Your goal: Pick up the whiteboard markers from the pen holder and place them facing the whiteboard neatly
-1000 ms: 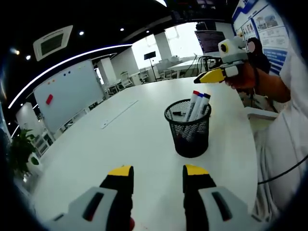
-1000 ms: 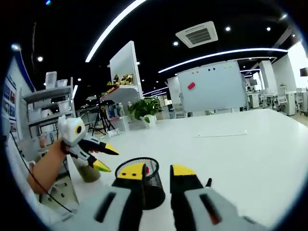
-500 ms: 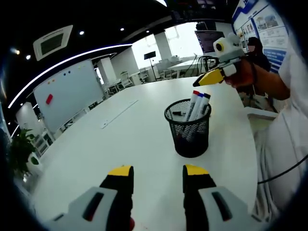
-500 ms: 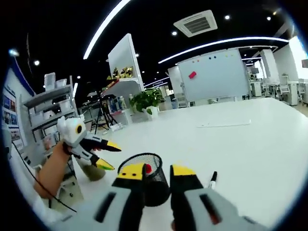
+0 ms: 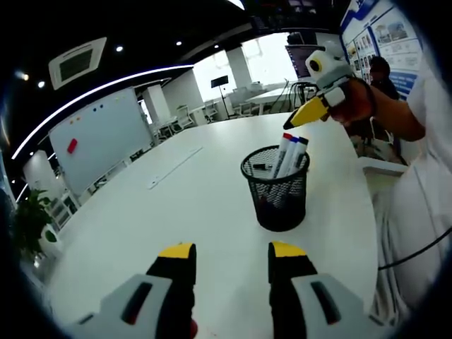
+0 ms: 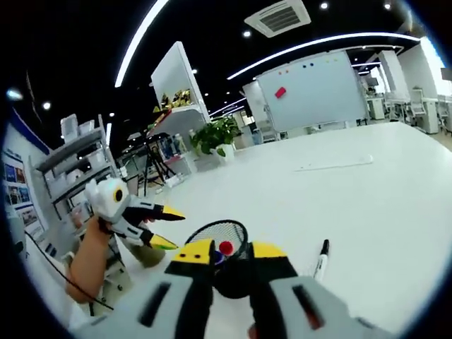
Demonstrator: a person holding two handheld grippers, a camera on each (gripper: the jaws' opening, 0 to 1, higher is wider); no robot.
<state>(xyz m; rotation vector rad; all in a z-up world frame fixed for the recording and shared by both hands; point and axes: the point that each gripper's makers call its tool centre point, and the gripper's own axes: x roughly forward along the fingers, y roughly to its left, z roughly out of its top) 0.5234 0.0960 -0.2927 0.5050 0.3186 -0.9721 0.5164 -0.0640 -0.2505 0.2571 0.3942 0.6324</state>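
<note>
A black mesh pen holder (image 5: 277,191) stands on the white table (image 5: 198,212), with a red-capped marker (image 5: 287,138) and a blue-capped marker (image 5: 302,141) sticking out of it. My left gripper (image 5: 231,254) is open, low over the table, a short way in front of the holder. My right gripper (image 5: 314,109) hangs above and behind the holder, pointing down at it. In the right gripper view, my right gripper (image 6: 231,253) is open just above the pen holder (image 6: 215,233), whose red cap (image 6: 226,247) shows between the jaws. A black marker (image 6: 321,258) lies on the table beside it. The left gripper (image 6: 159,226) stands open at the left.
The whiteboard (image 5: 99,138) stands beyond the table's far end, also whiteboard (image 6: 318,95). A long pale strip (image 5: 175,166) lies on the table toward it. A potted plant (image 6: 219,134) and shelves (image 6: 70,176) are off the table. A person's arm (image 5: 395,120) is at the right.
My right gripper has tilted down and come closer over the pen holder. The black marker on the table has come into the right gripper view. The left gripper has stayed still.
</note>
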